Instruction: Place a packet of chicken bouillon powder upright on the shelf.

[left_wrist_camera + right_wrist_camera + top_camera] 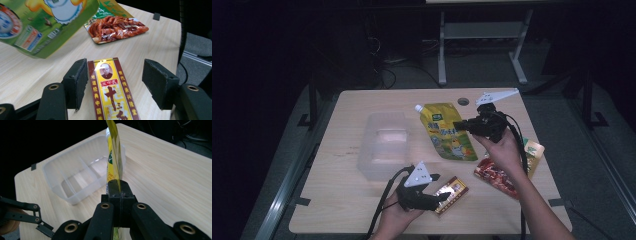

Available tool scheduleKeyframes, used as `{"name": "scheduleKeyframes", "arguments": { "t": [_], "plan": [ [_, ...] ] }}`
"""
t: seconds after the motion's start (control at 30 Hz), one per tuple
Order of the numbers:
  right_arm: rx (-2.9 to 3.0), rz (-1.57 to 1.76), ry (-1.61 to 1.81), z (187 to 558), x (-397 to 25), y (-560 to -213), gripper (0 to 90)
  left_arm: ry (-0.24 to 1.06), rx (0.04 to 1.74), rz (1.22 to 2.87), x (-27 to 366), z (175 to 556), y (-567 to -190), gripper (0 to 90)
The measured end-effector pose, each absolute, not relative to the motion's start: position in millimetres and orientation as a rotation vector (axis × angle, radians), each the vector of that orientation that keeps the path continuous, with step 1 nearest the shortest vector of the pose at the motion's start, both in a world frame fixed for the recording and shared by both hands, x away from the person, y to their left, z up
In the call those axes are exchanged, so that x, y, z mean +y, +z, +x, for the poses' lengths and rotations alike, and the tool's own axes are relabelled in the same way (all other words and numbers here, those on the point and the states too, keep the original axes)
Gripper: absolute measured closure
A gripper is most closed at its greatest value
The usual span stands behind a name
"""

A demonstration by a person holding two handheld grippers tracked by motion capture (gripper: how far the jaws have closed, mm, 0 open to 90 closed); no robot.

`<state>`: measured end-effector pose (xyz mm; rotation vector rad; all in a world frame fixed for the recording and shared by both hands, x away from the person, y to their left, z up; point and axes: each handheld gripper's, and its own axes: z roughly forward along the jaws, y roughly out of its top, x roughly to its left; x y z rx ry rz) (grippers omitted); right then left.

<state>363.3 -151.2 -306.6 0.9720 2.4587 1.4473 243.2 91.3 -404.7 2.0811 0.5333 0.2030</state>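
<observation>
my right gripper (pixel 119 191) pinches the yellow pouch (pixel 114 157) at centre frame, clear bin (pixel 75 173) upper left, while my left gripper (pixel 115 81) gapes wide around the red box (pixel 111 92).

Dim lab: desk frames (pixel 482 45), cables (pixel 392 70)

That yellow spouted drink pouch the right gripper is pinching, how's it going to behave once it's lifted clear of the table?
Probably floppy: the yellow pouch is a thin soft film, seen edge-on above the shut right gripper. It may sag or swing, since it is held by one edge only. Its glossy film looks slippery, so it could slide between the pads.
</observation>
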Motion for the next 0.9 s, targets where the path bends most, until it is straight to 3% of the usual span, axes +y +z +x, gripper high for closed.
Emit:
{"name": "scheduleKeyframes", "arguments": {
  "t": [0.9],
  "plan": [
    [2.518,0.782,1.622,375.5,-73.3,-279.3,90.0,0.202,0.566,2.058,117.9,230.3,-416.9,32.2]
  ]
}}
